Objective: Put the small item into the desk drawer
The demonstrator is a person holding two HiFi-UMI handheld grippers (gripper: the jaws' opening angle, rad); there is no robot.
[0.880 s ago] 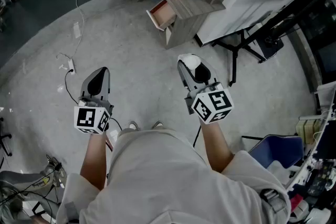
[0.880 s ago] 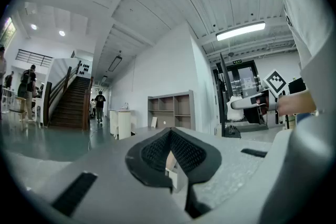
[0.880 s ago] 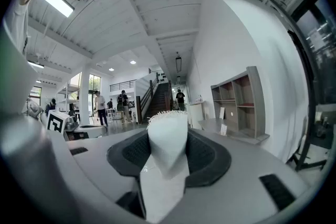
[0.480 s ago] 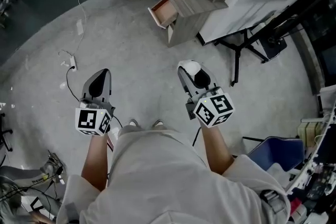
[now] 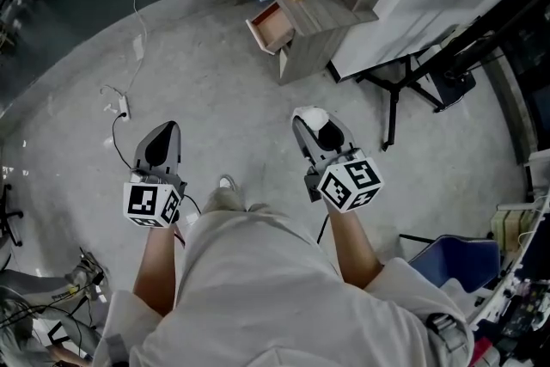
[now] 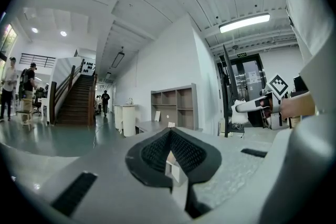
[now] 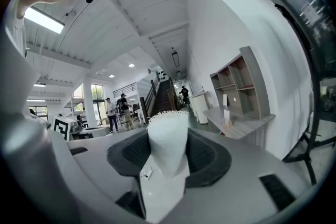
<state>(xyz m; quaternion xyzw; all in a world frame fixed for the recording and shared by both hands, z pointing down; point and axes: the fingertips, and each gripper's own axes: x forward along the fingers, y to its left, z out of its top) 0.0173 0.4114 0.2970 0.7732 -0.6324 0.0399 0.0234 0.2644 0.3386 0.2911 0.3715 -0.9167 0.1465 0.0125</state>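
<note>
White fringed item (image 7: 168, 139), frame centre, pinched in the right gripper (image 5: 318, 131); we judge it soft, light, best held mid-body. Left gripper (image 5: 164, 136) clenched, empty. Open desk drawer (image 5: 273, 26) waits upper centre.

Held between the jaws of your right gripper (image 5: 320, 126), the white item (image 7: 168, 139) shows only its frayed top; its lower part is hidden, and what it is cannot be told. The desk (image 5: 326, 9) runs off the head view's top edge, and the open drawer (image 5: 273, 26) is too small to show any contents. Your torso hides all but one shoe (image 5: 227, 183). People (image 7: 113, 112) near the staircase (image 7: 164, 96) are too small to make out.
</note>
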